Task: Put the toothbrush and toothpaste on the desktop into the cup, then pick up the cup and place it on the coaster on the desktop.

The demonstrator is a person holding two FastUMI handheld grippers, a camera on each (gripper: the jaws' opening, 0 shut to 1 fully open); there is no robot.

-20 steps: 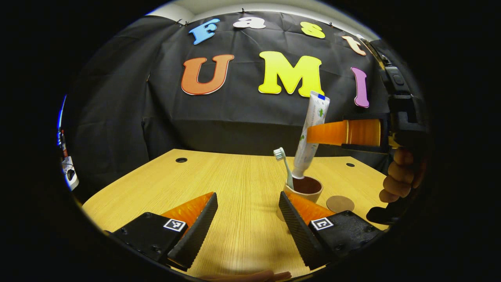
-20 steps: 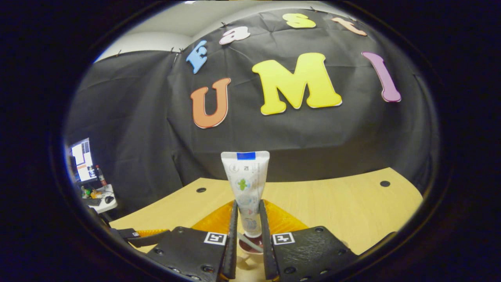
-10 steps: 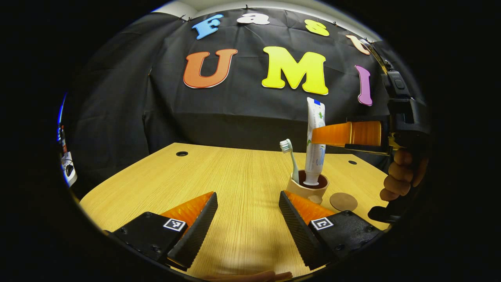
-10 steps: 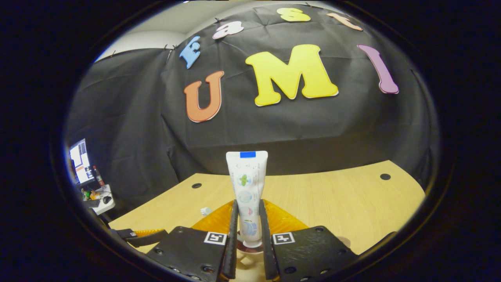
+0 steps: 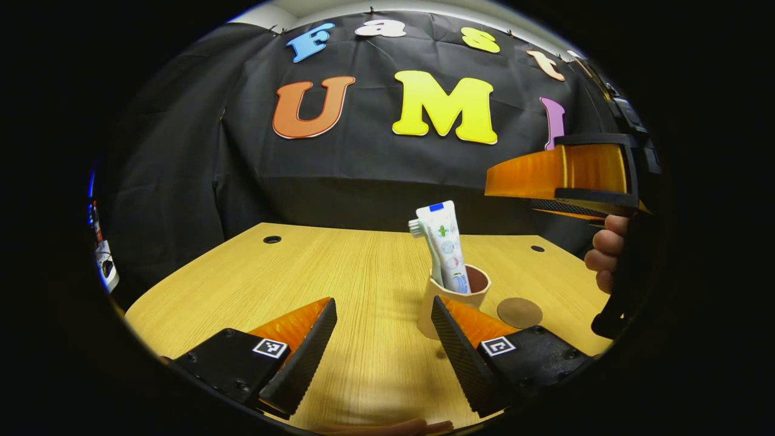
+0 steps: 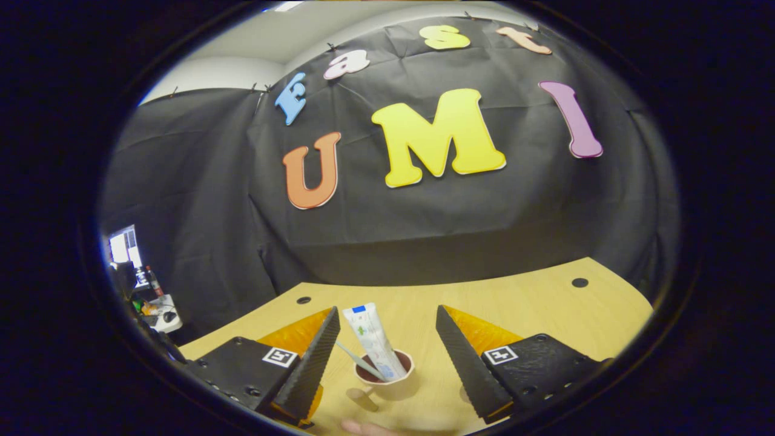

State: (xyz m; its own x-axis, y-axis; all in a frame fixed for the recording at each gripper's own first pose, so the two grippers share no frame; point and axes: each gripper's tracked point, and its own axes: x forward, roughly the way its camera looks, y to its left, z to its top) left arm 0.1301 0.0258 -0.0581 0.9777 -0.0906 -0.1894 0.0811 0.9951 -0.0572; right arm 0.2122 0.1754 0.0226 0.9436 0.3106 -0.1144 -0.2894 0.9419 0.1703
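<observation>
Leaning in the cup (image 6: 387, 378), toothpaste (image 6: 375, 341) below the spread right claw (image 6: 387, 348)

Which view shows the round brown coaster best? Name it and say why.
The left gripper view: the round brown coaster lies flat and unobstructed on the wooden desktop, just beside the beige cup. In the right gripper view I cannot make the coaster out; the cup sits between that gripper's open fingers.

cup (image 5: 451, 301) base behind left jaws; toothbrush (image 5: 424, 242) mostly behind toothpaste (image 5: 449, 247)
</observation>
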